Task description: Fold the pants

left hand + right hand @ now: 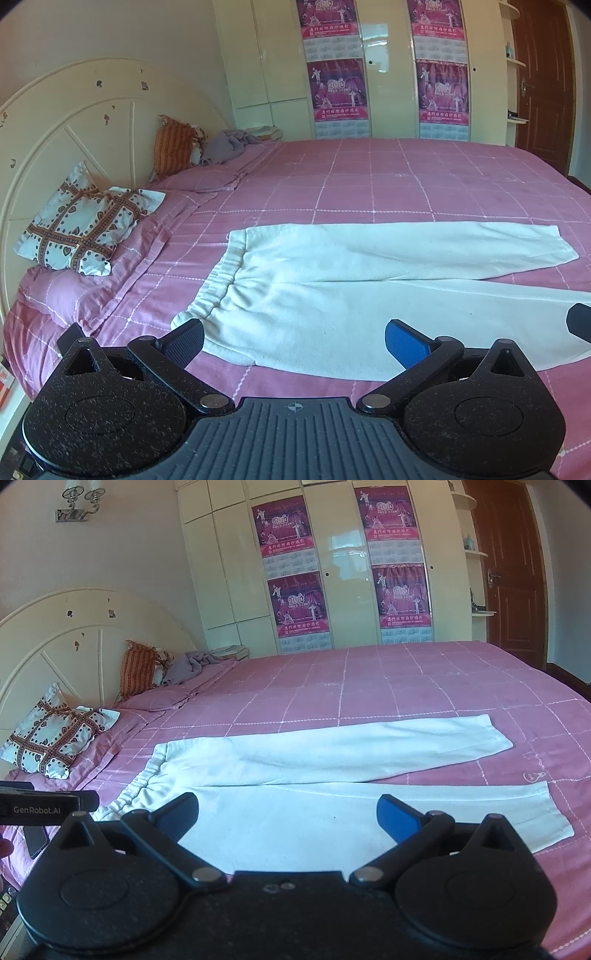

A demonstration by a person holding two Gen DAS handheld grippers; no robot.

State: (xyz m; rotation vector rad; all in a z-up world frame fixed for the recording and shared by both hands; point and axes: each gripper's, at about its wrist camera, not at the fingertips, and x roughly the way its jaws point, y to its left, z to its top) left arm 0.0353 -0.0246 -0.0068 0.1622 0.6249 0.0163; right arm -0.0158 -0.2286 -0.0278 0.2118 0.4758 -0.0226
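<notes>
White pants (332,280) (314,775) lie spread flat on the pink checked bed cover (369,177) (406,686), waistband to the left, both legs running to the right in a narrow V. My left gripper (295,341) is open, hovering over the near leg by the waistband corner. My right gripper (288,816) is open too, above the middle of the near leg. Nothing is between either pair of fingers. The right gripper's tip (580,321) shows at the right edge of the left wrist view, and the left gripper's body (48,805) at the left edge of the right wrist view.
A patterned pillow (85,229) (55,731) and an orange cushion (173,147) (138,668) lean at the cream headboard (74,122) on the left, with a grey cloth (229,146) beside them. A wardrobe with posters (369,66) and a brown door (543,81) stand beyond the bed.
</notes>
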